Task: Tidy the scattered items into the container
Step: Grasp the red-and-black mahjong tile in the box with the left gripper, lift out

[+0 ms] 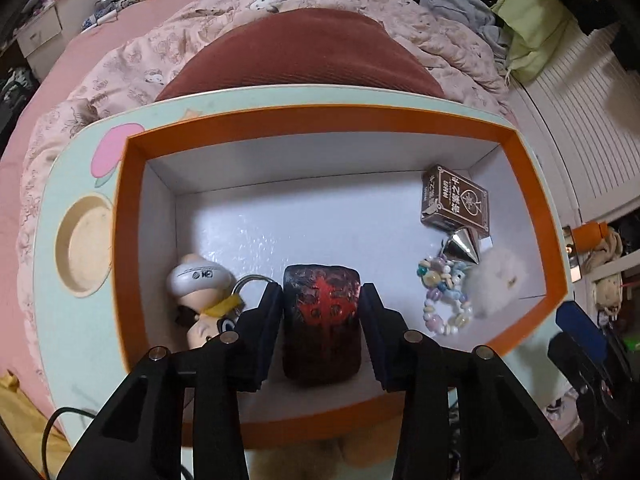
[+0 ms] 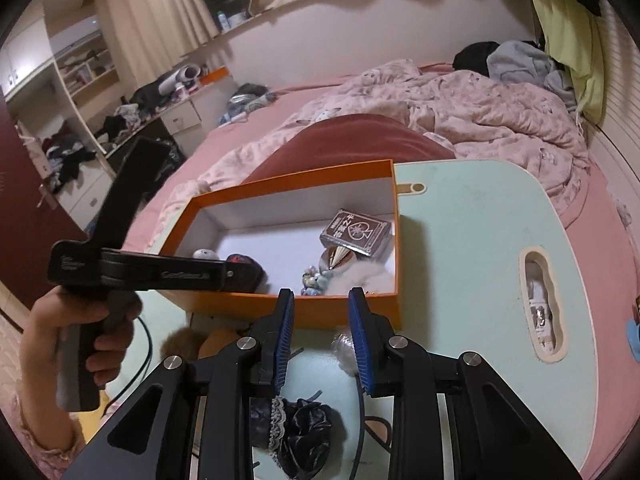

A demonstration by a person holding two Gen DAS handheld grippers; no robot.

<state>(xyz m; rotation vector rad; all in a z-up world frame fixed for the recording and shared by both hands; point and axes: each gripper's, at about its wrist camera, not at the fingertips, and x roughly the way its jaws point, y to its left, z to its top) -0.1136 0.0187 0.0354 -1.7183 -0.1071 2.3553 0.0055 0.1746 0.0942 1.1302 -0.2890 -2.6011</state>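
- The box has orange walls outside and a white inside.
- The pouch is dark, almost black, with a red sign painted on it.
- The card pack is brown with pale lettering and a spade mark.
- The bead bracelet mixes pastel purple, white and teal beads.
- The pompom is fluffy and white.
- The cone is shiny silver.
- The figurine has a white cap and a yellow band.
- The table is pale mint green with a cream rim.
- The blanket is pale pink with a faded floral print.
- The right gripper is black with blue pads.
- The scrunchie is dark navy with pale lace trim.
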